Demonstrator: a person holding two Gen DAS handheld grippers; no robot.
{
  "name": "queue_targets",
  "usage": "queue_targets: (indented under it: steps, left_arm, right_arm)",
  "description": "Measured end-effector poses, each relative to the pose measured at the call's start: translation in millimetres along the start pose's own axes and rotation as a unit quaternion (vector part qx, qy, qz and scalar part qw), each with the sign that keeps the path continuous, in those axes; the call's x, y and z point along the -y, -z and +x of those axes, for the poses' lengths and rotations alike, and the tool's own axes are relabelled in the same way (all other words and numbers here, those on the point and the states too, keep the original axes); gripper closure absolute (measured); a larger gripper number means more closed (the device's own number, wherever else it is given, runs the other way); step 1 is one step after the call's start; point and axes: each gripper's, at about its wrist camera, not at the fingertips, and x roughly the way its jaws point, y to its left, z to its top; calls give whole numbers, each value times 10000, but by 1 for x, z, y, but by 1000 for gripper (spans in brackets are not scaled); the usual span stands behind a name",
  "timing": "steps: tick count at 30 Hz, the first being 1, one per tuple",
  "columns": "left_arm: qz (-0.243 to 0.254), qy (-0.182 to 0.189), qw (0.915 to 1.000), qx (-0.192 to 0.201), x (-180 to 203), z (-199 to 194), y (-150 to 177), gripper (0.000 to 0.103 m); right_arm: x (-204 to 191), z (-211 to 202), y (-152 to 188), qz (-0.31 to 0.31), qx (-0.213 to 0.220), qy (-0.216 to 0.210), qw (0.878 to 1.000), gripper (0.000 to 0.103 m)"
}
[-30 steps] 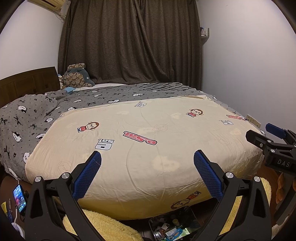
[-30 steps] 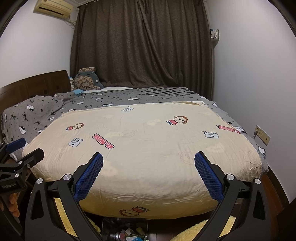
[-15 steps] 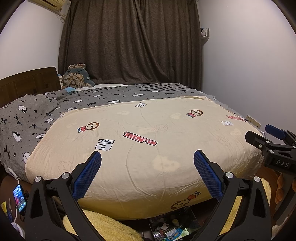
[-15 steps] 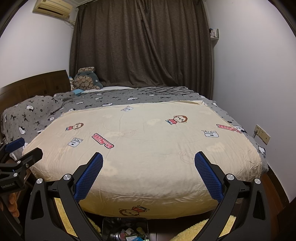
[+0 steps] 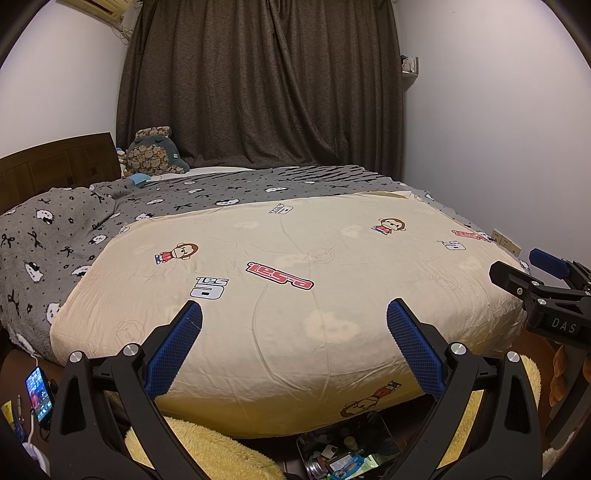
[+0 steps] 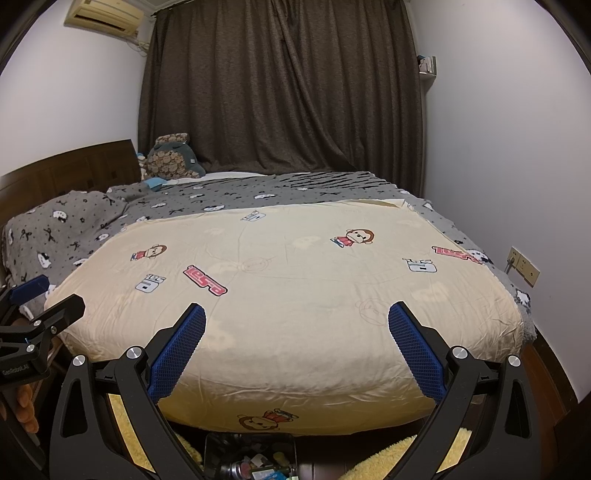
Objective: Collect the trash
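Dark bin (image 5: 380, 424) by the bed holds mixed trash (image 5: 345, 459).

A bed (image 5: 288, 266) fills the room, with a cream quilt (image 6: 288, 295) near and a grey blanket (image 5: 177, 195) far. A dark curtain (image 5: 258, 85) hangs at the far wall. A wooden headboard (image 6: 66, 170) stands left; white walls (image 6: 509, 129) flank the bed. An air conditioner (image 6: 105, 16) sits high left, a socket (image 6: 522, 266) right. Dark floor (image 6: 546, 376) shows at the right.
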Motion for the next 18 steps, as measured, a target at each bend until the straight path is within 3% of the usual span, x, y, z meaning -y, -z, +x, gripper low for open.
queue_targets:
  steps: [18]
  left_arm:
    - [-7, -2, 10000, 1, 0, 0, -1, 8]
  right_arm:
    - [-1, -1, 1, 1, -11, 12, 10000, 4]
